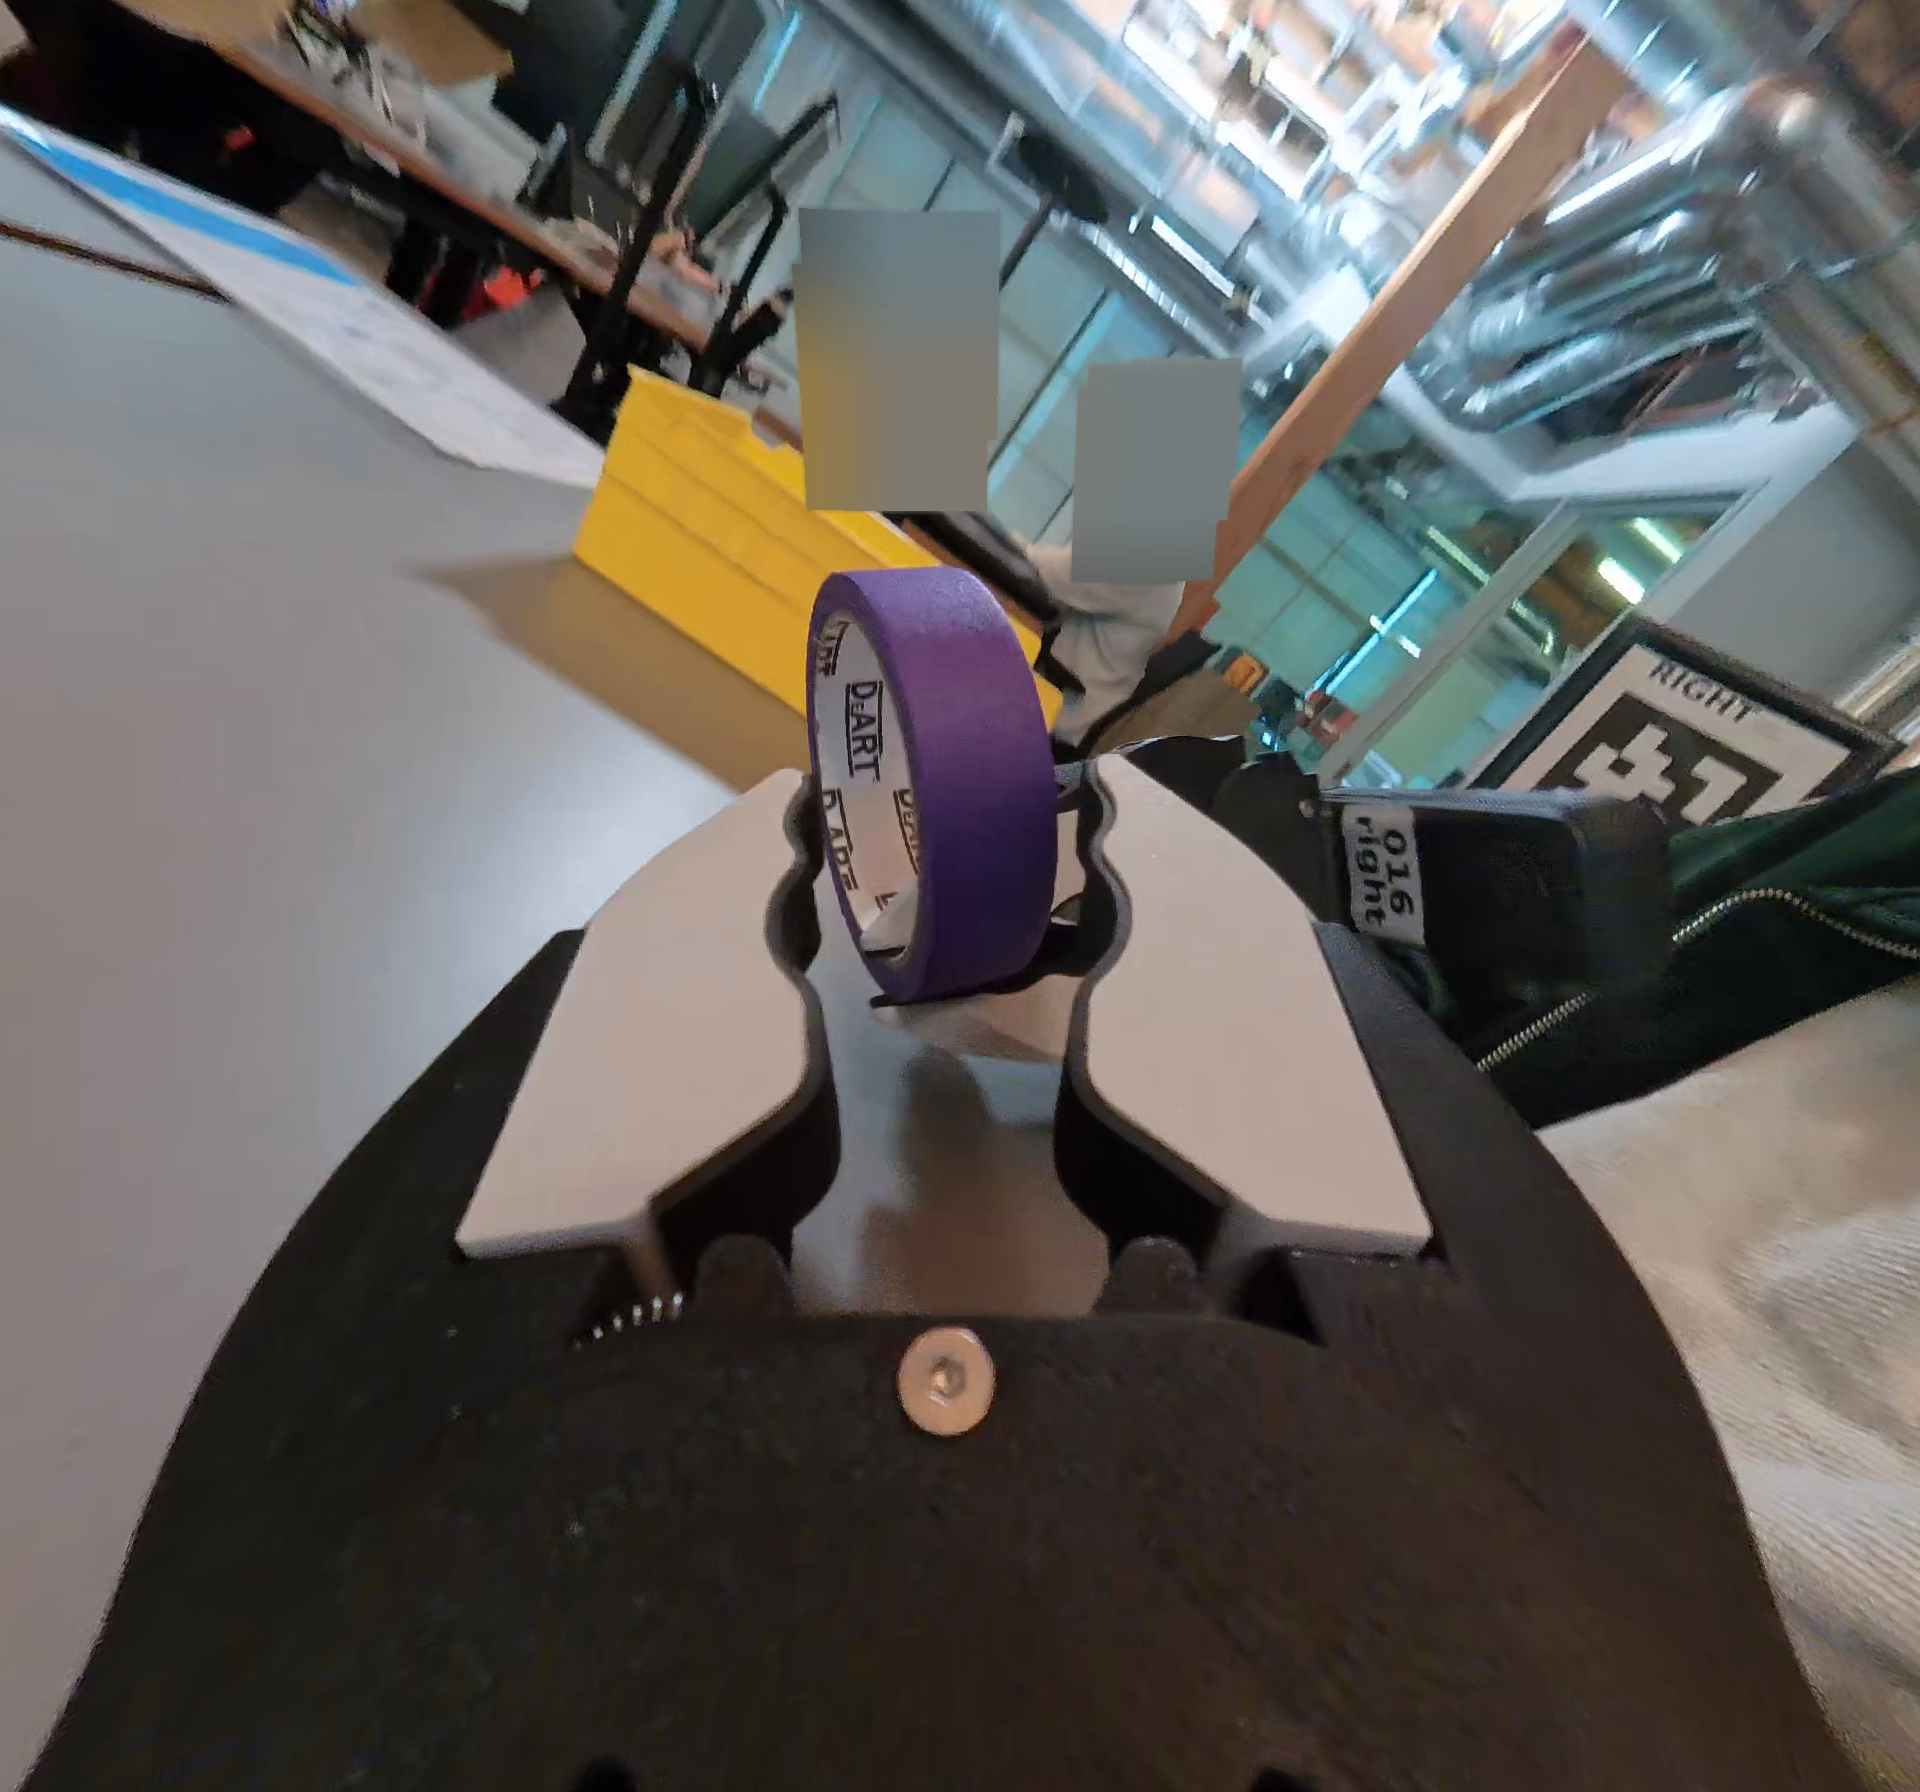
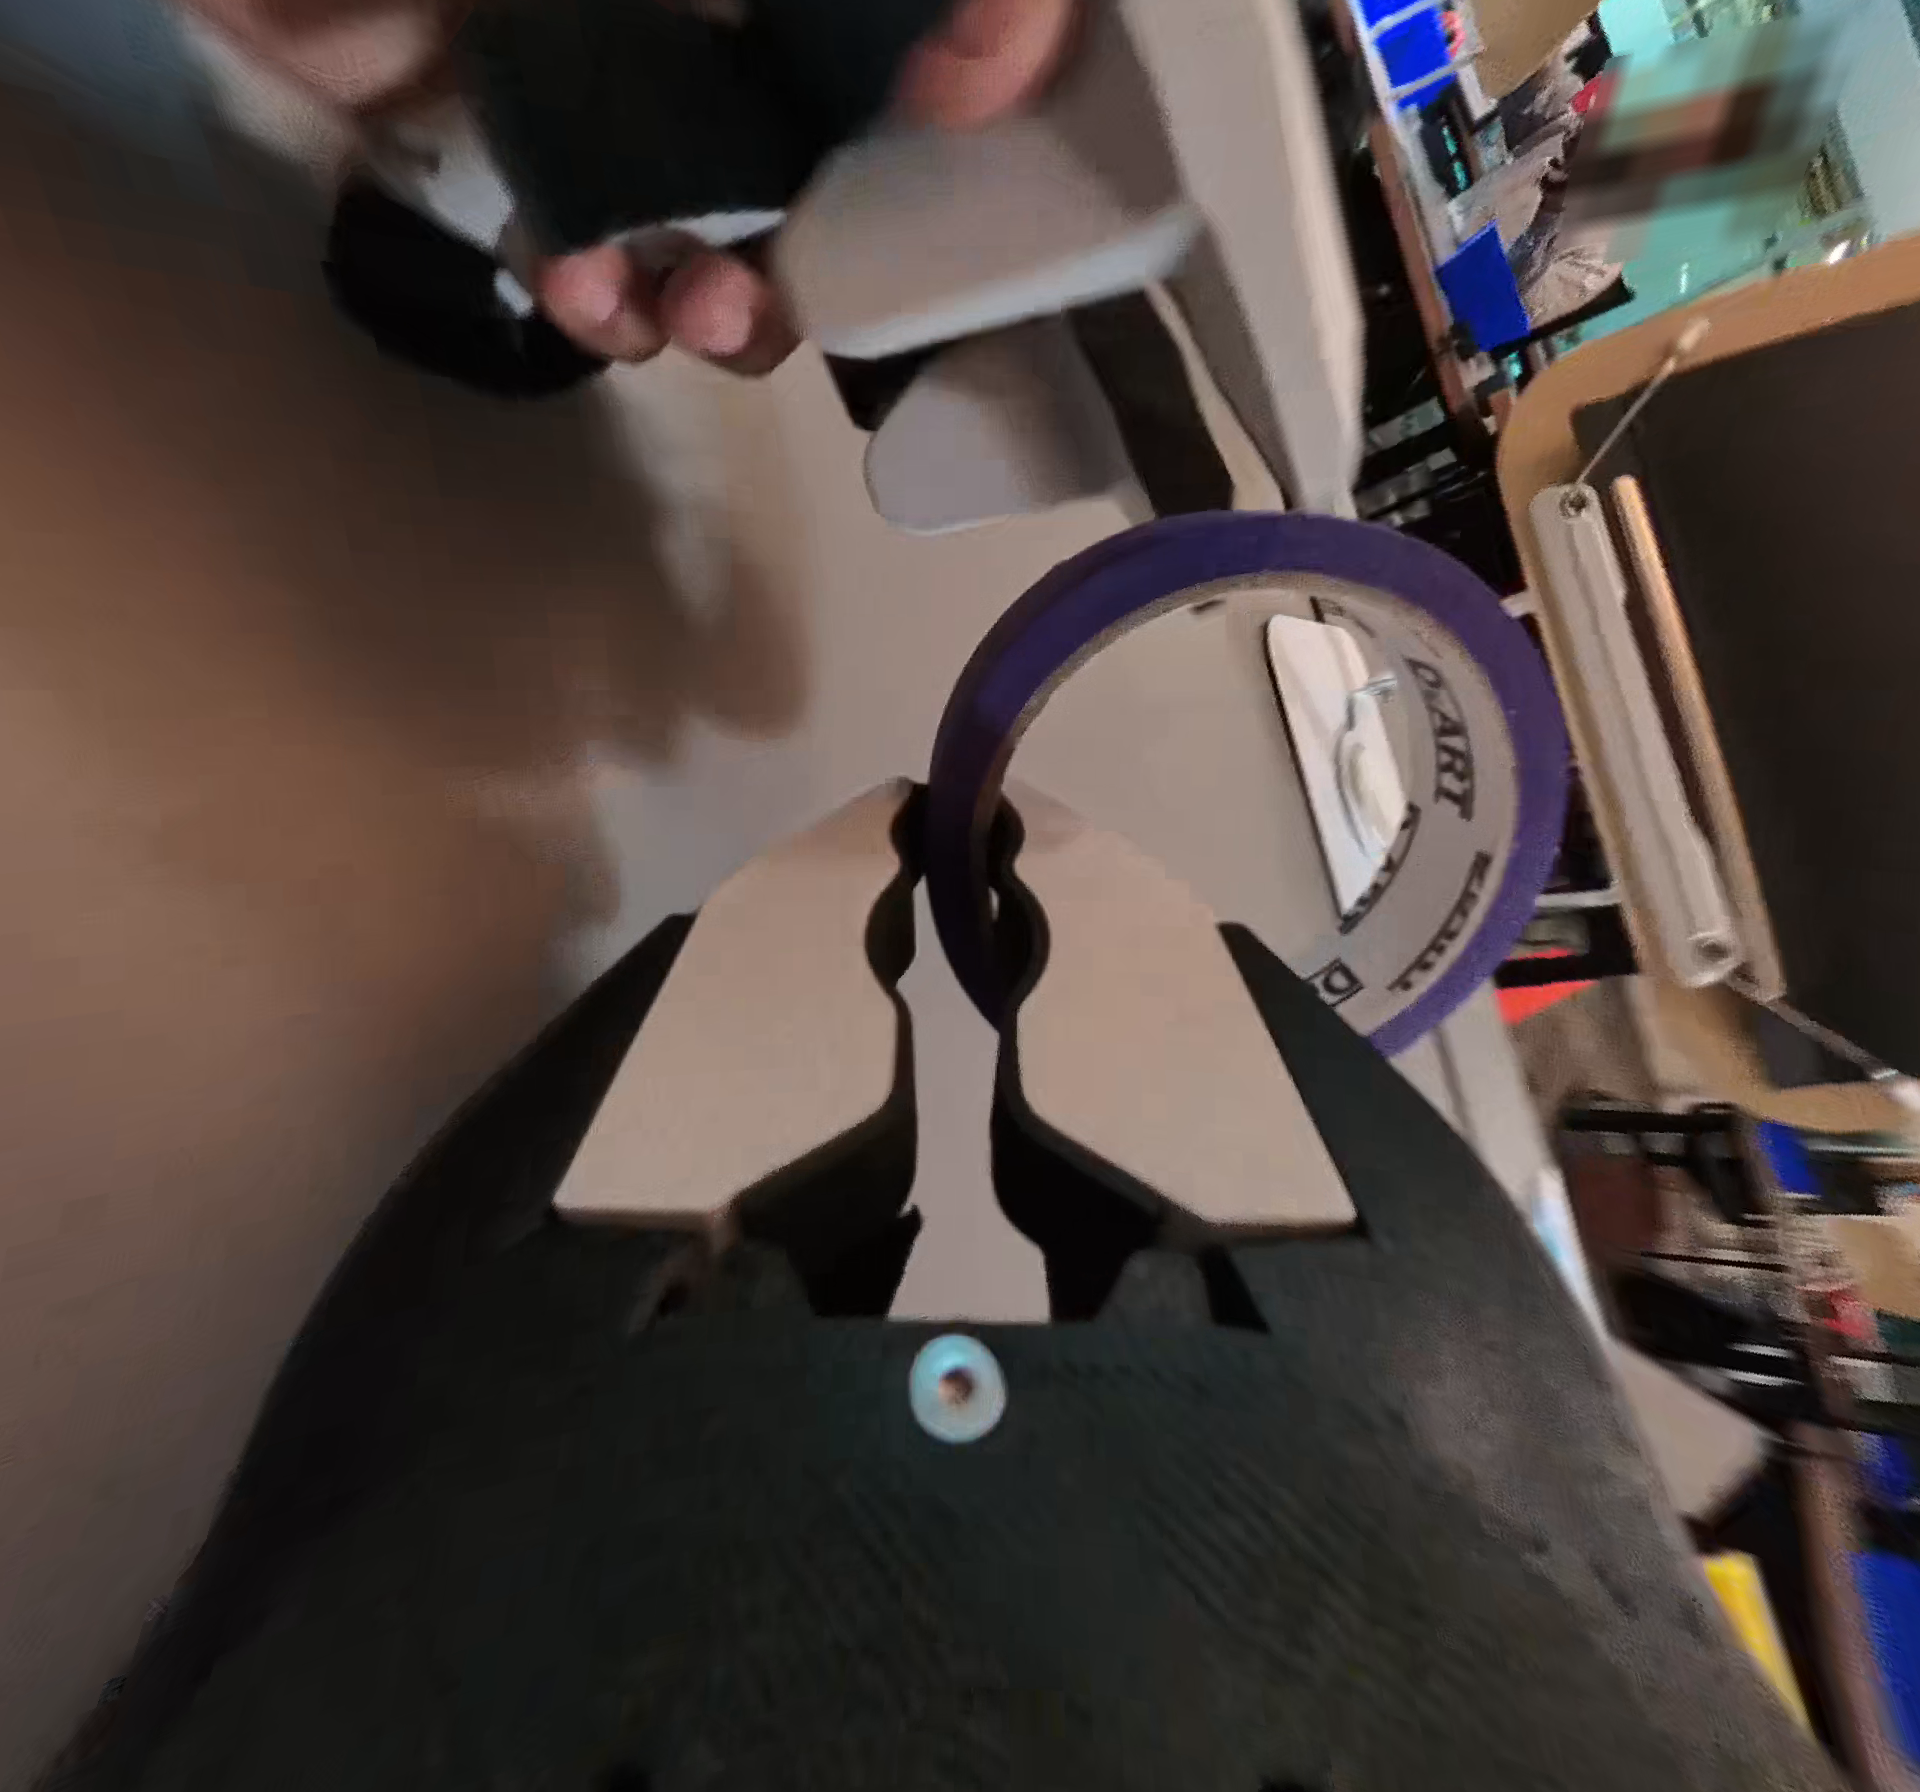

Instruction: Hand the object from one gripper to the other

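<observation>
A purple tape roll (image 1: 966, 766) with a white core stands on edge in mid-air. My right gripper (image 2: 961, 807) is shut on the wall of the roll (image 2: 1247, 558), one finger inside the ring and one outside. My left gripper (image 1: 940, 776) is open, and in its own view the roll sits in the gap between its fingertips with a little space on each side. In the right wrist view the left gripper (image 2: 987, 350) is blurred, held by a hand (image 2: 665, 298), with its fingers open and apart from the roll. The right gripper's black body (image 1: 1455, 869) shows at the right.
A grey table (image 1: 260, 807) lies below on the left, with stacked yellow bins (image 1: 717, 537) and a printed sheet (image 1: 343, 308) at its far side. A green jacket sleeve (image 1: 1766, 890) and pale cloth (image 1: 1714, 1327) are at the right. Wooden chairs (image 2: 1558, 371) stand right of the roll. The left gripper's tips are roughly 6 cm from the right gripper's.
</observation>
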A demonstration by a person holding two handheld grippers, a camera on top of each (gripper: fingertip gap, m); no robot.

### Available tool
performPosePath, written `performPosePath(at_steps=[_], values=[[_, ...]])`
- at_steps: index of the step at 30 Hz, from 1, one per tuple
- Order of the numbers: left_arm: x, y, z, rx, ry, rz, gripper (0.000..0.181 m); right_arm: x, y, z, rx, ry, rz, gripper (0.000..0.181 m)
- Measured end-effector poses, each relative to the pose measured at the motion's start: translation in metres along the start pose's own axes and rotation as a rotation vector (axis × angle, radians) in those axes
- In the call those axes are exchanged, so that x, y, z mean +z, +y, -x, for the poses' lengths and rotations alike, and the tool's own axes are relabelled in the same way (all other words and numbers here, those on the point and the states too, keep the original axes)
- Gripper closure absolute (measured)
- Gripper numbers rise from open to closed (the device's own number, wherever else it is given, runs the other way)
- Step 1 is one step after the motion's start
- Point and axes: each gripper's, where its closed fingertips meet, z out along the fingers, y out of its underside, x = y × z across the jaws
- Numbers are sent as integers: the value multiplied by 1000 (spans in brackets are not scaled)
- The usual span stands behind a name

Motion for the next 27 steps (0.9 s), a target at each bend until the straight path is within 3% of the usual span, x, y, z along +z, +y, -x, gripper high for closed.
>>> performPosePath(at_steps=[1, 5, 9, 12, 17, 21, 27], values=[[-3, -6, 1, 3, 2, -34, 130, -3, -2, -5, 78, -8, -40, 171], [-14, -20, 10, -22, -11, -112, 126, -21, -23, -20, 424, -115, -329, 171], [-14, -15, 18, -64, -14, -87, 131, -50, -51, -36, 783, -306, -690, 171], [-9, -5, 16, -79, 10, -40, 132, -64, -63, -40, 998, -463, -858, 171], [0, 7, 8, -55, 51, 34, 132, -75, -82, -31, 1072, -620, -970, 171], [2, 9, 0, -53, 97, 45, 136, -71, -90, -18, 1056, -678, -941, 171], [4, 19, -2, 1, 71, 125, 168, -67, -95, -3, 1005, -711, -890, 171]])
